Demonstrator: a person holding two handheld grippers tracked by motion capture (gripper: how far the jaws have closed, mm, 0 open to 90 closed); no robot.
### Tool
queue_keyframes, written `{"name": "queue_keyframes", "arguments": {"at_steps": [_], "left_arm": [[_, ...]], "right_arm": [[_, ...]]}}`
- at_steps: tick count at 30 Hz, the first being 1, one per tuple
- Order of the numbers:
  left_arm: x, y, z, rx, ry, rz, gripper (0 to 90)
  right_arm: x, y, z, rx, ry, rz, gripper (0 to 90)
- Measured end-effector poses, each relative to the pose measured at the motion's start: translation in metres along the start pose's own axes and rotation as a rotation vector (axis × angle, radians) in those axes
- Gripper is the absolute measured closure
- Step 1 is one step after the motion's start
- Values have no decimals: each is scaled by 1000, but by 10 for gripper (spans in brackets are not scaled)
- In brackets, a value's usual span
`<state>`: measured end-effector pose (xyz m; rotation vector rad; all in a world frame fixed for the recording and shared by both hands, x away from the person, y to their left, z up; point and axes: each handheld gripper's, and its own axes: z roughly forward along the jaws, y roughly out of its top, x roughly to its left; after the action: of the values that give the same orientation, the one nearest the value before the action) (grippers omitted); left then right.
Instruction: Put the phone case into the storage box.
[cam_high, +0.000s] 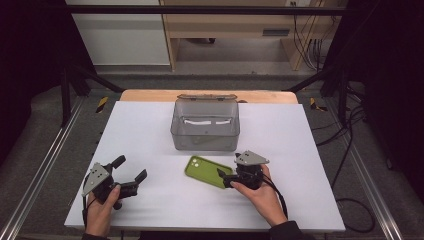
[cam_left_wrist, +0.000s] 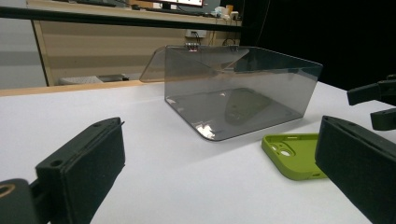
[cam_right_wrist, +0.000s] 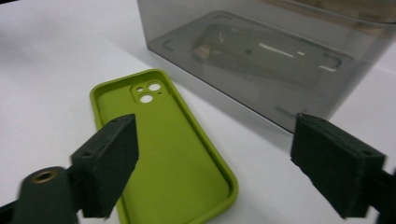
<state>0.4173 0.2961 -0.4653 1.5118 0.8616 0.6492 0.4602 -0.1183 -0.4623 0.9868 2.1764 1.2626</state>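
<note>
**Green phone case lies open-side up before a smoky box**

White board covers the table, with a wooden edge at its far side and dark floor and metal rails around it. Near the far middle stands a smoky clear box with its lid tipped back. Just in front of the box, slightly toward the person's right, lies a green phone case, flat on the board, hollow side up, its camera cut-out toward the box.

At the near end of the case sits the right gripper, held in the person's right hand. Its jaws stand apart; in the right gripper view one jaw hangs over the case and the other over bare board beside it, and neither pad presses on the case.

Off to the left, well apart from the case, the left gripper rests low in the left hand, jaws wide with nothing between them. In its own view the box and case lie ahead.
</note>
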Motion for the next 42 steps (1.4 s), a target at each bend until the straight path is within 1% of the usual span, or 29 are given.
{"name": "queue_keyframes", "arguments": {"at_steps": [2, 3, 4, 5, 7, 8, 10, 11, 12, 15, 16, 18, 19, 21, 24, 28, 30, 33, 34, 35, 38, 39, 40, 42], "left_arm": [[0, 0, 0, -2, -1, -2, 14], [0, 0, 1, -1, -1, -3, 14], [0, 0, 1, -1, -2, -3, 14], [0, 0, 1, -1, -2, -3, 14], [0, 0, 1, -1, -2, -3, 14], [-1, 0, 1, 1, -6, -4, 14], [-1, 0, 2, 2, -10, -3, 14], [-1, 0, 2, 2, -10, -3, 14], [-2, 0, 2, 3, -13, -2, 14], [-2, 0, 3, 5, -15, 0, 14], [-2, 0, 3, 5, -16, 0, 14], [-2, 0, 3, 6, -18, -1, 14], [-2, 0, 3, 6, -20, 1, 14], [-2, 0, 3, 9, -19, 1, 14], [-2, 0, 3, 11, -19, 2, 15], [-3, 0, 3, 11, -20, 4, 15], [-2, 0, 3, 10, -21, 3, 15], [-3, 0, 4, 11, -22, 0, 15], [-3, 0, 4, 11, -23, 0, 15], [-3, 0, 4, 10, -23, 1, 15], [-3, 0, 4, 9, -23, -1, 15], [-3, 0, 4, 9, -23, -1, 16], [-2, 0, 3, 11, -23, 1, 16], [-3, 0, 3, 10, -24, 1, 16]], "right_arm": [[2, 0, 2, 12, 18, -15, 292], [3, 0, 3, 15, 16, -23, 312], [4, 0, 3, 17, 18, -30, 356], [4, 0, 3, 17, 18, -30, 356], [6, -1, 4, 55, 46, -36, 524], [7, -1, 4, 80, 52, -40, 581], [9, -3, 3, 101, 68, -42, 699], [9, -3, 3, 101, 68, -42, 699], [13, -4, 2, 117, 72, -54, 775], [15, -6, 5, 142, 77, -59, 851], [15, -6, 5, 142, 77, -59, 851], [16, -9, 8, 163, 86, -67, 894], [16, -10, 9, 172, 90, -70, 900], [17, -11, 10, 192, 100, -68, 900], [17, -12, 10, 201, 109, -65, 900], [19, -13, 10, 230, 125, -66, 900], [21, -13, 9, 242, 150, -61, 900], [23, -13, 8, 248, 157, -64, 900], [25, -13, 7, 254, 164, -62, 900], [30, -12, 6, 266, 183, -57, 900], [35, -12, 4, 279, 200, -52, 900], [35, -12, 4, 279, 200, -52, 900], [40, -12, 3, 287, 217, -47, 900], [46, -13, 1, 292, 232, -41, 900]]}}
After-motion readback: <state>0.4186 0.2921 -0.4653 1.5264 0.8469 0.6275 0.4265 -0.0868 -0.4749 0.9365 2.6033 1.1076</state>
